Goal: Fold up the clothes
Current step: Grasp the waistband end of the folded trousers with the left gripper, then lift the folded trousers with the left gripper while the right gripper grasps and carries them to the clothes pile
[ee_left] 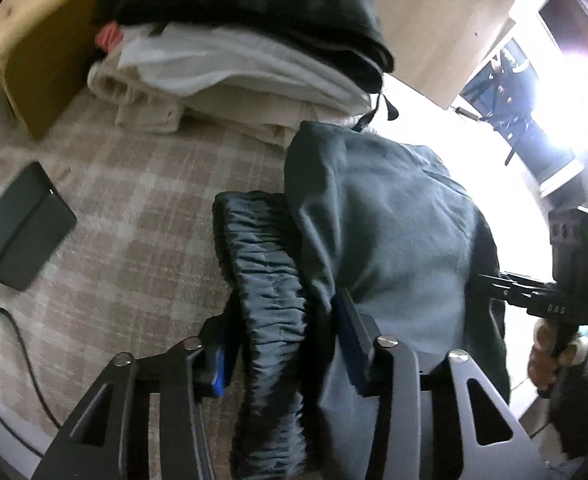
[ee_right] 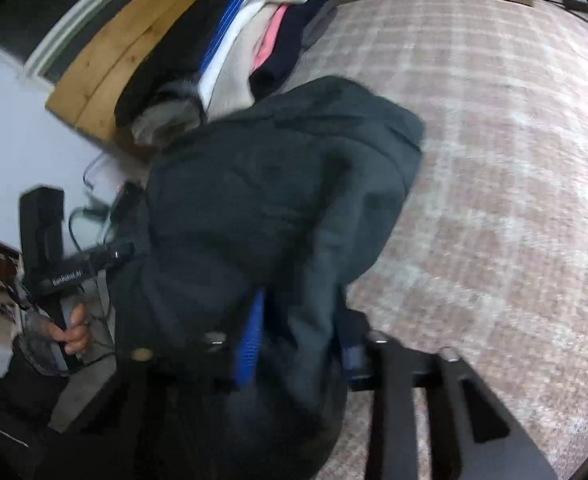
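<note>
Blue-padded fingers of left gripper (ee_left: 284, 344), bottom centre of left wrist view, clamped on gathered elastic waistband of dark teal-grey fleece garment (ee_left: 382, 232); cloth fills gap btwn pads. Garment hangs bunched, soft matte nap, ribbed puckers along waistband. Right gripper (ee_right: 300, 340), bottom centre of right wrist view, pinches another fold of same garment (ee_right: 278, 184); ridged blue pad shows at left finger, cloth wedged btwn.

Checked pink-beige woven bedcover (ee_left: 134, 216) lies under garment, coarse weave. Stack of folded clothes (ee_left: 246, 52) at upper centre of left view: black item on top, white cotton beneath, cream knit at base, pink edge at left. Light wooden headboard (ee_left: 34, 72) behind stack. Black flat rectangular case (ee_left: 24, 226) at left edge, black cable (ee_left: 22, 344) below it.

Writing: "DAS" on right gripper body at right edge of left view; lettering on left gripper body in right view blurred, not legible. Person's hand (ee_right: 72, 330) grips handle, lower left.
</note>
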{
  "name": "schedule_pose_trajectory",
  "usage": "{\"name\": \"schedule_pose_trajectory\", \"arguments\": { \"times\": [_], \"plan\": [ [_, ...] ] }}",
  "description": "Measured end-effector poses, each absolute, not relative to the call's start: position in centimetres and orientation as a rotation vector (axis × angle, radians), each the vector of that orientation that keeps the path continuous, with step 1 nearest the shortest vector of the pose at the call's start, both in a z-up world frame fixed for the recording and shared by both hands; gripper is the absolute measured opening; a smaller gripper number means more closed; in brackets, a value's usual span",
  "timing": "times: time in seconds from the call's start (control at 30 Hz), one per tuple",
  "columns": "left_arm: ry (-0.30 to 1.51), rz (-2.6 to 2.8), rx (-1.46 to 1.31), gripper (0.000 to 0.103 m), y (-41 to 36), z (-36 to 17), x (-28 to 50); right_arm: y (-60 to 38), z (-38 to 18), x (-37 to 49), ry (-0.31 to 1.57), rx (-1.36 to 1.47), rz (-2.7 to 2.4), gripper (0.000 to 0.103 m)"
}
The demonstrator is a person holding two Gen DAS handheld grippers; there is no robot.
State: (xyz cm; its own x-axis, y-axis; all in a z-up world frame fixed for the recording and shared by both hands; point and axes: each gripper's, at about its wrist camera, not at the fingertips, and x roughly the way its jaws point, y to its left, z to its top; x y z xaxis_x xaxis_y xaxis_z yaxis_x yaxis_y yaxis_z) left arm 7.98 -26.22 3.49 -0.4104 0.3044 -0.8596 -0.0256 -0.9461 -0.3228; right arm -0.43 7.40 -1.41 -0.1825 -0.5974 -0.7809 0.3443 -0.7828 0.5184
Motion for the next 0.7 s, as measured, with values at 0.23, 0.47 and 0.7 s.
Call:
{"name": "schedule_pose_trajectory", "arguments": {
  "times": [0.23,0.47,0.7],
  "plan": [
    [-0.500,2.446,-1.524,0.016,-27.7,4.8,9.1,6.3,-0.1,0.5,-0.266,1.424,-2.045,0.012],
    [-0.570,2.435,-1.467,0.014,-28.7,6.0,11.3,7.3,3.1,1.6,-0.323,1.340,-2.097,0.009],
    [-0.586,2.439,-1.449,0.013,-28.7,6.9,11.5,6.9,3.9,1.4,-0.290,1.350,-2.119,0.009]
  ]
}}
